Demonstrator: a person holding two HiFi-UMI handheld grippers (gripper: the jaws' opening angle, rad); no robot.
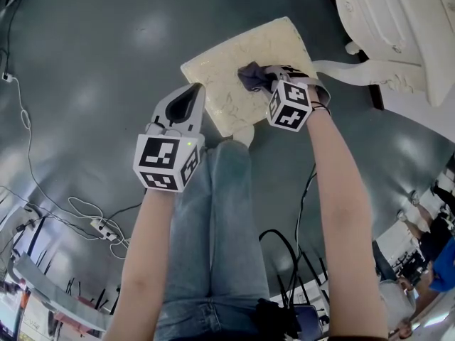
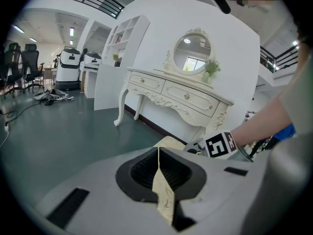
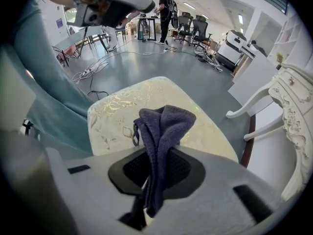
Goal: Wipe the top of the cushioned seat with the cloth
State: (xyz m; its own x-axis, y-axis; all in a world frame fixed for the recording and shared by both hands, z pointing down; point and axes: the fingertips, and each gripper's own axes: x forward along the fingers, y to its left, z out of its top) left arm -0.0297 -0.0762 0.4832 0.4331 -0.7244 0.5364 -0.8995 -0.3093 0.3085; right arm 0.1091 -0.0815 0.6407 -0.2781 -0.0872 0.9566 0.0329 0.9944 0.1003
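The cushioned seat [image 1: 234, 59] is cream with a gold leaf pattern and stands on the grey floor. My right gripper [image 1: 270, 74] hovers over its right half, shut on a bunched purple cloth [image 1: 251, 75]. In the right gripper view the cloth [image 3: 165, 126] sticks up between the jaws and hangs over the seat [image 3: 115, 114]. My left gripper [image 1: 193, 94] sits at the seat's near left edge with its jaws together. In the left gripper view a thin strip of the seat [image 2: 164, 197] shows in the slit between the jaws, and the right gripper [image 2: 220, 145] lies just beyond.
A white carved dressing table [image 1: 398, 20] stands just right of the seat; its curved leg [image 3: 252, 104] is close by. The oval mirror [image 2: 192, 47] sits on top. The person's jeans-clad legs [image 1: 213, 226] reach the seat's near edge. Cables and a power strip [image 1: 103, 229] lie at left.
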